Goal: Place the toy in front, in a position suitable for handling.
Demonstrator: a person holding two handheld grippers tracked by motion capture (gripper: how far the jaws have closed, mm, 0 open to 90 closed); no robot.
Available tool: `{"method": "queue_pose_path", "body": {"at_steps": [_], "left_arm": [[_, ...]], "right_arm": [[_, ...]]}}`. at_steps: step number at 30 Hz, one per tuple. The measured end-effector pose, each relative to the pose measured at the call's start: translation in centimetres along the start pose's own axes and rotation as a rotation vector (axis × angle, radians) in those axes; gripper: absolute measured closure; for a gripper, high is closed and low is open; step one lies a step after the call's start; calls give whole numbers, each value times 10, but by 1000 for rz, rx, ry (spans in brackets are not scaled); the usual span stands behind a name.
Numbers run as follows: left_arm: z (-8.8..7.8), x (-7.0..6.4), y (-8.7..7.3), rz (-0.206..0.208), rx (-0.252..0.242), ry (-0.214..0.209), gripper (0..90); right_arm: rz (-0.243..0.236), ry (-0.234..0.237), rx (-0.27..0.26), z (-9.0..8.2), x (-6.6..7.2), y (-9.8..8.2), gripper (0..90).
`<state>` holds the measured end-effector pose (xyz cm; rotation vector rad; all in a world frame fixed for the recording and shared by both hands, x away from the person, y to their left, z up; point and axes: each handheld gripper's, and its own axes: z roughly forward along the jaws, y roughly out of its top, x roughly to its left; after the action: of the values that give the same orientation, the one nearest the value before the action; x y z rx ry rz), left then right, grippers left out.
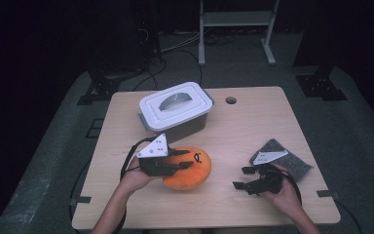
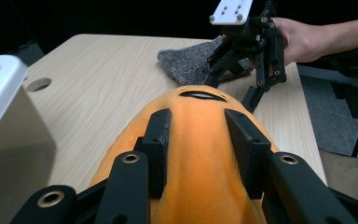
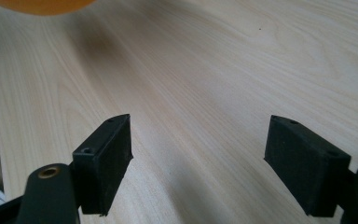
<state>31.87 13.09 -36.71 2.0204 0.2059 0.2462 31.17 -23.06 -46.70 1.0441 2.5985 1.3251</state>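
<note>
High view — left gripper (image 1: 182, 165) jaws clamped on orange plush toy (image 1: 195, 173) | right gripper (image 1: 243, 178) jaws apart — no readable writing

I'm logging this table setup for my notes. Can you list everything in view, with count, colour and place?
soft orange plush toy: one, orange with a black mark, table front centre, between the left gripper's jaws
lidded plastic storage box: one, white lid, grey body, table back left
felt-like cloth pad: one, grey, table right
wooden table: one, light wood, round hole near the back edge
left gripper: one, black, shut on the toy
right gripper: one, black, open above bare table
</note>
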Motion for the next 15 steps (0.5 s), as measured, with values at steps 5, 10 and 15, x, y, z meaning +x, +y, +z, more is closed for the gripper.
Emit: {"method": "queue_pose_path", "body": {"at_steps": [5, 10, 15], "left_arm": [[15, -1, 4, 14, 7, -27, 633], [33, -1, 6, 14, 11, -58, 632], [45, -3, 6, 25, 23, -85, 631]], "right_arm": [[2, -1, -5, -2, 0, 0, 217], [2, -1, -8, -3, 0, 0, 217], [2, -3, -12, -4, 0, 0, 217]]}}
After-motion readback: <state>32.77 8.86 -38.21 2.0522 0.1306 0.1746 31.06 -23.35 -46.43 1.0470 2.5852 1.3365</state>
